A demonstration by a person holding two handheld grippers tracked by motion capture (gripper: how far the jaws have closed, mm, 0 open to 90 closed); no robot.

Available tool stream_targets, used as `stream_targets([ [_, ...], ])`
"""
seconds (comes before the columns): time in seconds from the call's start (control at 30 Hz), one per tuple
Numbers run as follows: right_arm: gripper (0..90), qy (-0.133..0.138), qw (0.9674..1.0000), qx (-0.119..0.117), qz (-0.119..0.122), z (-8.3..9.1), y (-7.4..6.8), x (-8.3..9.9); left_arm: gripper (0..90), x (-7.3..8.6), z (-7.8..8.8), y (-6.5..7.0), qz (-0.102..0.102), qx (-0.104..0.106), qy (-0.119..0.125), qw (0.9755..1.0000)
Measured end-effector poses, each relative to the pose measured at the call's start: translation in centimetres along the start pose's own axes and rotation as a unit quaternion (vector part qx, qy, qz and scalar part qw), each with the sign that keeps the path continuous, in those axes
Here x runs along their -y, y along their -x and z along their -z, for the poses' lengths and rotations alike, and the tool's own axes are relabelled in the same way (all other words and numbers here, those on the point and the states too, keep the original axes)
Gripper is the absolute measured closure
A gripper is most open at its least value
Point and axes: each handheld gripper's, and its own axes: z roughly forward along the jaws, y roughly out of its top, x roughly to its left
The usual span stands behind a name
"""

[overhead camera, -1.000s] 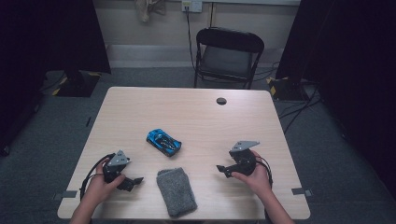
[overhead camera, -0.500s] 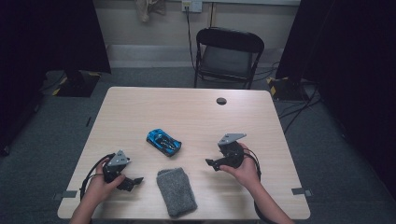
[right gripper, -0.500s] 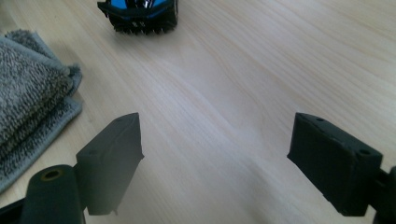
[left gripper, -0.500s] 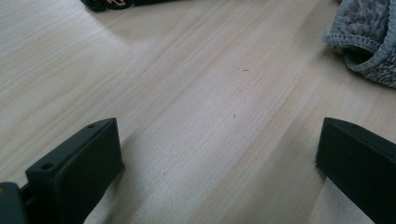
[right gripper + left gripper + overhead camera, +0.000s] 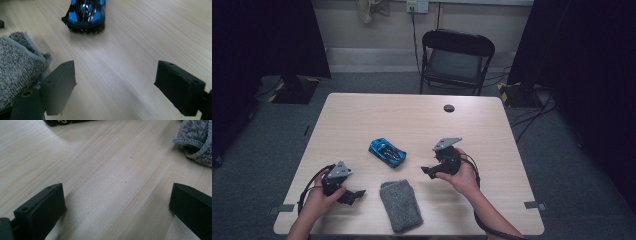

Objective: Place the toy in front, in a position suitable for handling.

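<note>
Beside toy car [image 5: 387,152], right gripper [image 5: 430,171], agape.

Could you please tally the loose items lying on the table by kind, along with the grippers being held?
Toy car: 1, blue and black
Grey cloth: 1, folded
Grippers: 2, left gripper and right gripper, both open
Total: 4

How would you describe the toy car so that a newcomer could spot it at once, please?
Look at the pale wooden table in front of the black folding chair. Near its middle, just beyond the grey folded cloth, lies the toy car. It alone is glossy blue and black.
</note>
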Motion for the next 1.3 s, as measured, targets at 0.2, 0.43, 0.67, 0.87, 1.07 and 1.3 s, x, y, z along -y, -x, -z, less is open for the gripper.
stream_targets([
  [0.2, 16.2, 0.001, 1.0, -0.006, 0.002, -1.3, -0.7, -1.3, 0.0, 0.0, 0.0, 0.0, 0.001, 0.0, 0.0, 1.0],
  [0.43, 15.6, 0.002, 0.9999, -0.013, -0.001, -2.5, -1.3, -2.2, 0.0, 0.0, 0.0, 0.0, 0.001, 0.0, 0.0, 1.0],
  [0.67, 16.1, 0.001, 0.9998, -0.018, 0.004, -3.8, -1.9, -3.5, 0.0, 0.0, 0.0, 0.0, 0.0, 0.0, 0.0, 1.0],
  [0.87, 15.9, -0.007, 0.9998, -0.014, 0.014, -4.9, -2.2, -4.3, 0.0, 0.0, 0.0, 0.0, 0.0, 0.0, 0.0, 1.0],
  [1.07, 16.0, -0.009, 0.9998, -0.015, 0.011, -5.9, -2.5, -5.0, 0.0, 0.0, 0.0, 0.0, 0.001, 0.0, 0.0, 1.0],
  [1.3, 15.3, -0.013, 0.9996, -0.013, 0.022, -6.7, -2.9, -5.9, 0.0, 0.0, 0.0, 0.0, 0.001, 0.0, -0.001, 1.0],
])
